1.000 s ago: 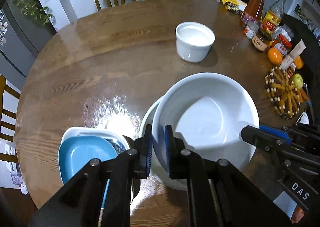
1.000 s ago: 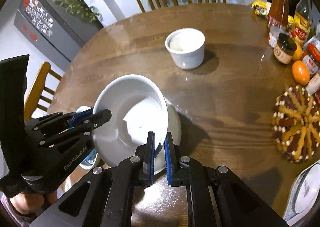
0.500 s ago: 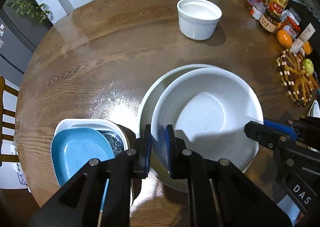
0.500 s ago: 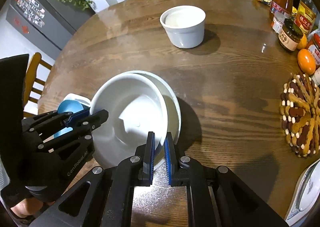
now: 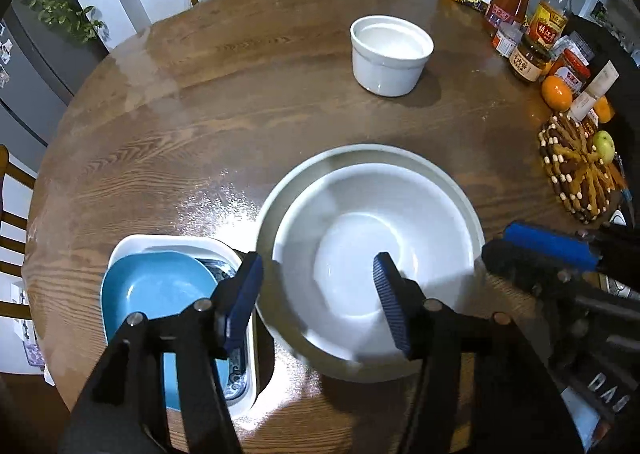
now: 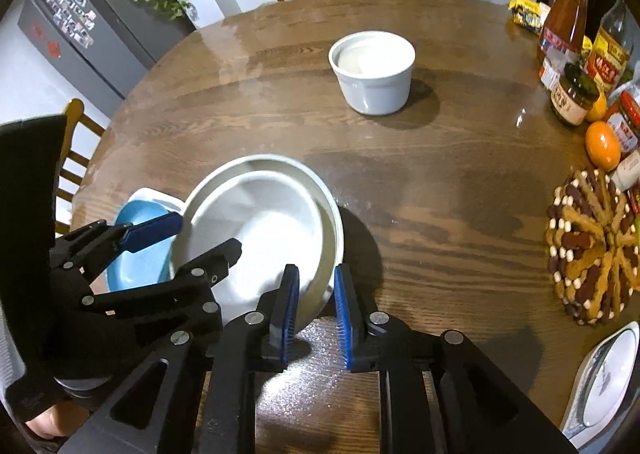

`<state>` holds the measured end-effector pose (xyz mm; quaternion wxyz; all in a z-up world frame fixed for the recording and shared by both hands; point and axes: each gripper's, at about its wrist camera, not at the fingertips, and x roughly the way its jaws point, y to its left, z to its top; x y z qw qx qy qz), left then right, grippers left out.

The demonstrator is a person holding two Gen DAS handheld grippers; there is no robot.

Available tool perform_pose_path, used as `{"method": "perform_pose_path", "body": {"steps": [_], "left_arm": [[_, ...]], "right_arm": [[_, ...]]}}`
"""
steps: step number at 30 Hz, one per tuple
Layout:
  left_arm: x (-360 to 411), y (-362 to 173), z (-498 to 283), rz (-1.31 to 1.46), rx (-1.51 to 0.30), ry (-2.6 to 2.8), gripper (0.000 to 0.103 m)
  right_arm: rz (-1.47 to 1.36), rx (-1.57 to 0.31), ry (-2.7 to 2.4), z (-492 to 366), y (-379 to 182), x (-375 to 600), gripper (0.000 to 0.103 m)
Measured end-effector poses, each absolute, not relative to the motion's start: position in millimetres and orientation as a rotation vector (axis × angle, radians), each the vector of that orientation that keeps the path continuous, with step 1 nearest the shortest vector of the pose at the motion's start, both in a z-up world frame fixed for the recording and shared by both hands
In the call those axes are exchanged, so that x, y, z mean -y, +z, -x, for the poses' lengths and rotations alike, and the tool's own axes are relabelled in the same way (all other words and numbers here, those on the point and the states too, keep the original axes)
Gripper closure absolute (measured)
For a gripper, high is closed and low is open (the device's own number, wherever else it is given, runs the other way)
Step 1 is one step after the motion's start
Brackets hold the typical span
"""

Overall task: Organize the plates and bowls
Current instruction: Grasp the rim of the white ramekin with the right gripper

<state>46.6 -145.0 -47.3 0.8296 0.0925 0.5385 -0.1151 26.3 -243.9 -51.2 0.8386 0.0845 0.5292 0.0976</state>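
Left gripper (image 5: pixel 318 296) has just sprung wide, straddling the white bowl's (image 5: pixel 372 254) rim without touching. Right gripper (image 6: pixel 316 314) is easing apart too, rim between its pads. Bowl sits nested in the larger bowl (image 5: pixel 460 186) near the table's (image 5: pixel 200 114) front edge.

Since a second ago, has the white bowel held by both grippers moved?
Yes. The white bowl has dropped level into the larger bowl on the table; the left gripper just opened off it.
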Motion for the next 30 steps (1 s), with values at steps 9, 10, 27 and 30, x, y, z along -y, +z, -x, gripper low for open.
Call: {"method": "perform_pose_path", "body": {"steps": [9, 10, 27, 30], "left_arm": [[133, -26, -48, -0.096, -1.08, -0.201, 0.04], [132, -23, -49, -0.077, -1.067, -0.186, 0.035], [144, -21, -60, -0.065, -1.057, -0.114, 0.034], [143, -22, -62, -0.063, -1.059, -0.108, 0.034]], "right_arm": [[-0.272, -1.032, 0.12, -52, -33, 280, 0.084], [-0.289, -1.019, 0.102, -63, -31, 287, 0.084], [-0.378, -1.119, 0.009, -221, -79, 309, 0.084], [-0.39, -1.16, 0.029, -233, -89, 308, 0.084]]}}
